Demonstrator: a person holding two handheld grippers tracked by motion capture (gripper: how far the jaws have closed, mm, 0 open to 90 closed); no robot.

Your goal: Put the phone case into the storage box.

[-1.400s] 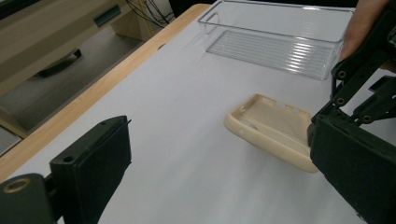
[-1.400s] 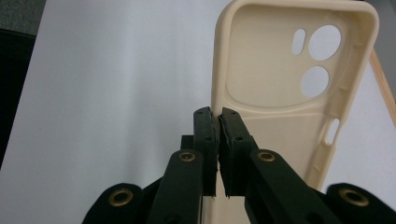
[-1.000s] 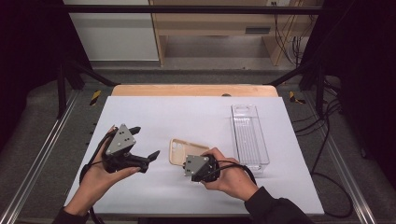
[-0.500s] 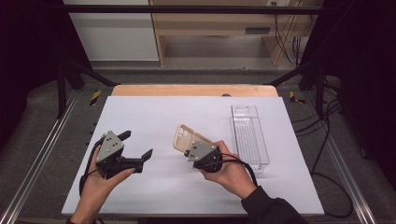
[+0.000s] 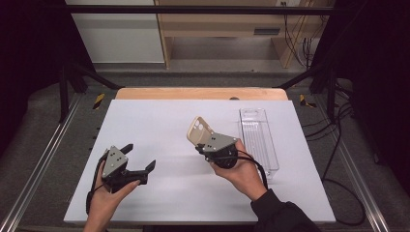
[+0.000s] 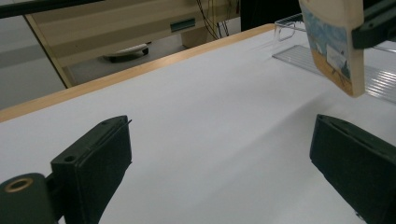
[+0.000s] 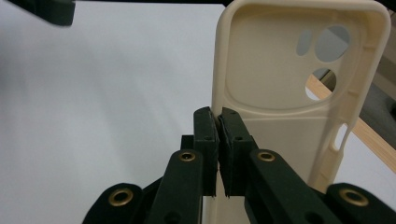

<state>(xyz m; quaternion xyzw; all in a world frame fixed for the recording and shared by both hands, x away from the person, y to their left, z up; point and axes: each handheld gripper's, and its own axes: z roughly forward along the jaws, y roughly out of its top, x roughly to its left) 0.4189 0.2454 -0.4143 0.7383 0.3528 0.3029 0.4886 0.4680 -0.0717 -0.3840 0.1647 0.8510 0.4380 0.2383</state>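
Observation:
A cream phone case (image 5: pixel 199 129) hangs tilted above the white table (image 5: pixel 159 125), and my right gripper (image 5: pixel 203 145) is shut on its lower edge. In the right gripper view the jaws (image 7: pixel 218 140) pinch the case's (image 7: pixel 280 88) side wall, with its hollow inside and camera cutouts facing me. My left gripper (image 5: pixel 139 156) stands open near the table's front left, apart from the case. In the left gripper view its open jaws (image 6: pixel 224 154) frame bare table, and the case's (image 6: pixel 334 42) printed back shows at the top right.
A clear plastic tray (image 5: pixel 259 139) lies lengthwise at the right of the table, just beyond my right hand; it also shows as the tray (image 6: pixel 299 53) in the left gripper view. A wooden strip (image 5: pixel 200 93) runs along the far edge.
The case has risen off the table in my right gripper and moved away and to the right. My left gripper has drawn back toward the front left, still open.

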